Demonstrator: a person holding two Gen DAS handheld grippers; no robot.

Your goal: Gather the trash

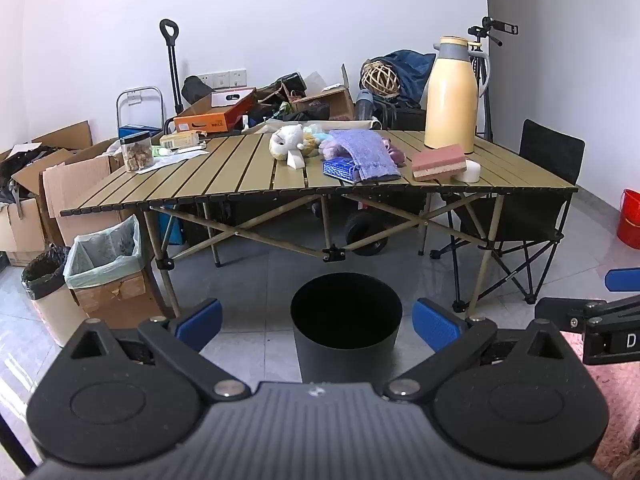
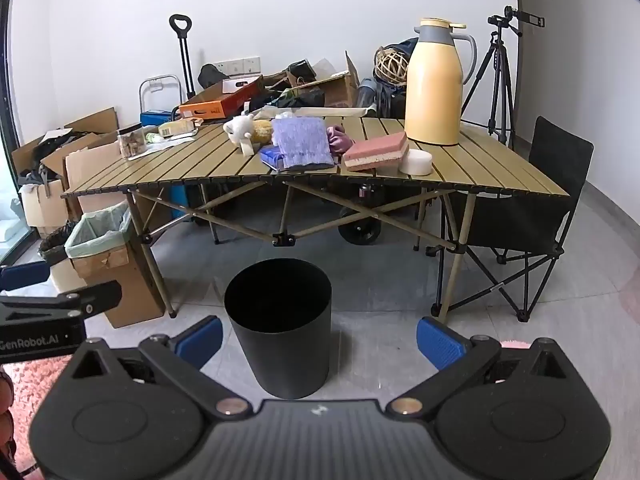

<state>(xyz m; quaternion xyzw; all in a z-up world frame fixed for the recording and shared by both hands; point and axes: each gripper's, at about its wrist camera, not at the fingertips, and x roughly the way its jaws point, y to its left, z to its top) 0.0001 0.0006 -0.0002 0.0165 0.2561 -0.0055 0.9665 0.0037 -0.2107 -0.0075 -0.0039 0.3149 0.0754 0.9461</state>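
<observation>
White-walled room with a grey tiled floor; cardboard boxes (image 1: 60, 184) and mixed clutter stand along the back wall. A slatted folding table (image 1: 248, 176) occupies the centre, with a black folding chair (image 1: 536, 208) at its right end.

On the table: a yellow thermos jug (image 1: 452, 96) at the rear right, a pink sponge block (image 1: 438, 162) in front of it, a white round object (image 1: 470, 171) touching the sponge's right side, a purple cloth (image 1: 366, 152) lying over a blue packet (image 1: 340, 169), a white plush toy (image 1: 286, 140), and a clear jar (image 1: 137, 152) at the left end.

The black waste bin (image 1: 346, 320) stands upright on the floor in front of the table, mouth open. A lined cardboard box (image 1: 106, 256) sits by the left table leg.

Left gripper (image 1: 318, 318): released, jaws spread wide, nothing between the pads, bin rim seen between them. Right gripper (image 2: 318, 338): likewise released and empty, held above the floor just right of the bin.
</observation>
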